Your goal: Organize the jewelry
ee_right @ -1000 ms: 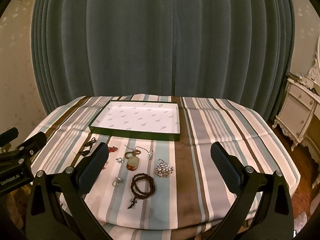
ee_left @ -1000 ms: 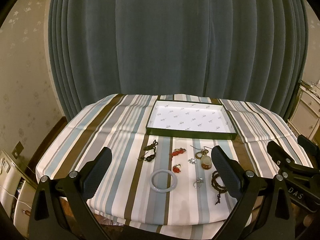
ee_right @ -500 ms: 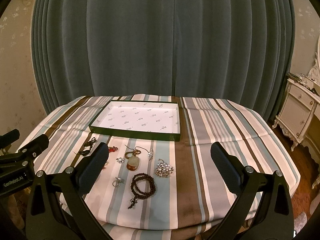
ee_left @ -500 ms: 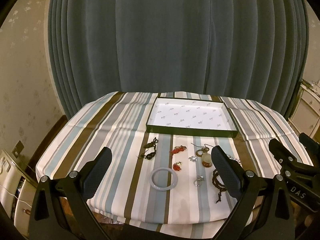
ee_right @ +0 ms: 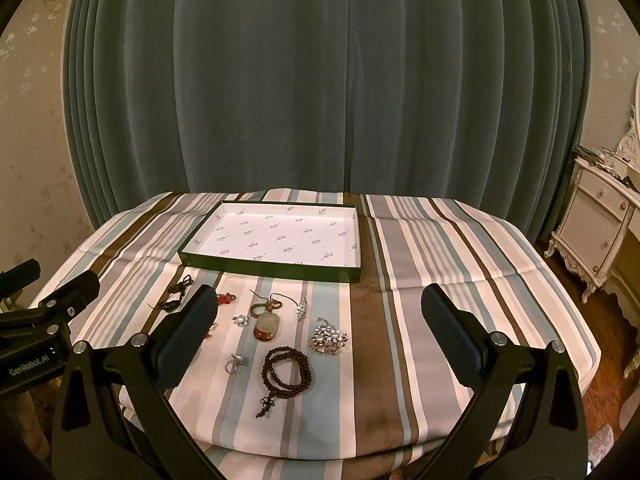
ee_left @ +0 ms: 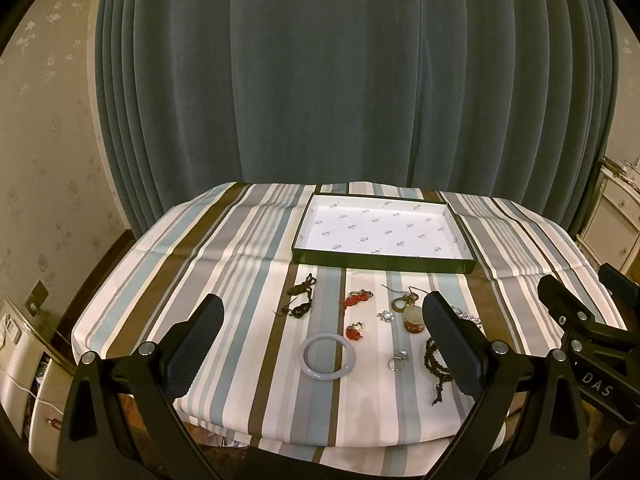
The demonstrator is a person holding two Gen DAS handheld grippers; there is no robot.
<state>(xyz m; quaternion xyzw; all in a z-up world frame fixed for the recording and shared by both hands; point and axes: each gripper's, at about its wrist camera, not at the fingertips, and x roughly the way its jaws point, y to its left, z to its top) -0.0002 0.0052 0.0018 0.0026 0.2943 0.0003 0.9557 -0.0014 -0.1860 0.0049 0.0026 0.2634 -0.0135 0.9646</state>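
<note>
Left wrist view: hovering with left gripper spread wide and empty, easing slightly nearer the table's near edge than a second ago; jewelry lying unmoved, so nothing sorted yet. Showing the grey bangle nearest the near edge, red charms, dark knotted cords, a ring, amber pendant, all short of the green-walled tray toward the far edge. Reading "DAS" on the other tool.

Right wrist view: holding right gripper equally wide, carrying nothing, barely shifting. Framing the wooden bead bracelet, rhinestone brooch, pendant, ring. Reading "GenRobot.AI" on the left tool; tray-liner logos staying too small to read.
</note>
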